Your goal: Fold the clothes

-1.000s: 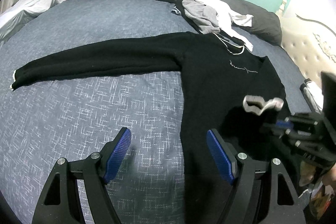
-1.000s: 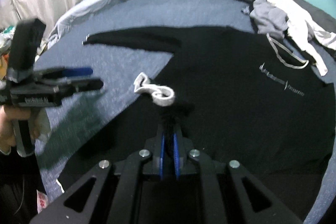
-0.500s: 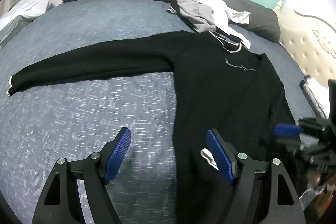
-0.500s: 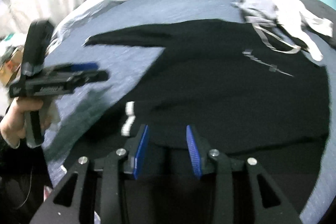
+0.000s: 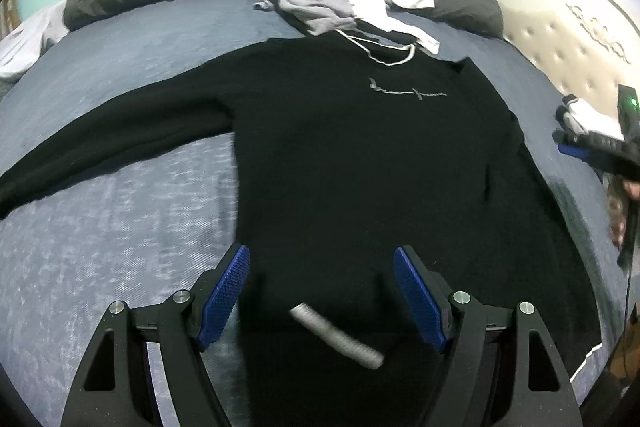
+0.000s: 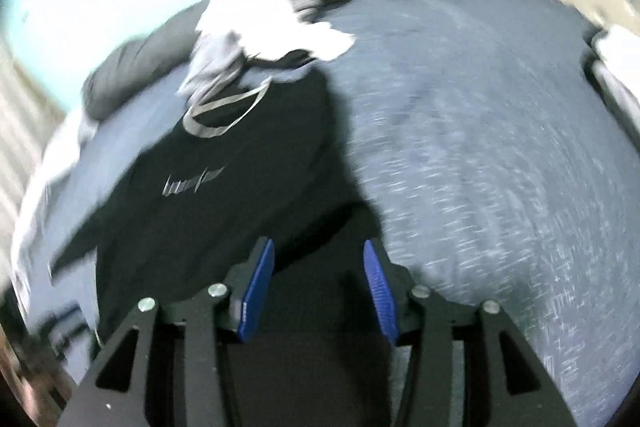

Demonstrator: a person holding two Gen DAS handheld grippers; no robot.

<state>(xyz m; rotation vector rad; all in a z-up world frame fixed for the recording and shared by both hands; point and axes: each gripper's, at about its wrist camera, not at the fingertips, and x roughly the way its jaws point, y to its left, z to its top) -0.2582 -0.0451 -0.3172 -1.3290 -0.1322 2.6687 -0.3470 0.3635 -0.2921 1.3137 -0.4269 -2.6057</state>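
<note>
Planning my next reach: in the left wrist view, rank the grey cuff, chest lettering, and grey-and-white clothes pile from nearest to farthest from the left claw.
1. Grey cuff, between the left claw fingers.
2. Chest lettering, mid-sweater.
3. Clothes pile, at the bed's far side.

The right gripper [image 6: 318, 277] has let go of the black sweater's [image 5: 360, 155] sleeve; its grey cuff [image 5: 336, 335] now lies on the sweater's hem.
</note>
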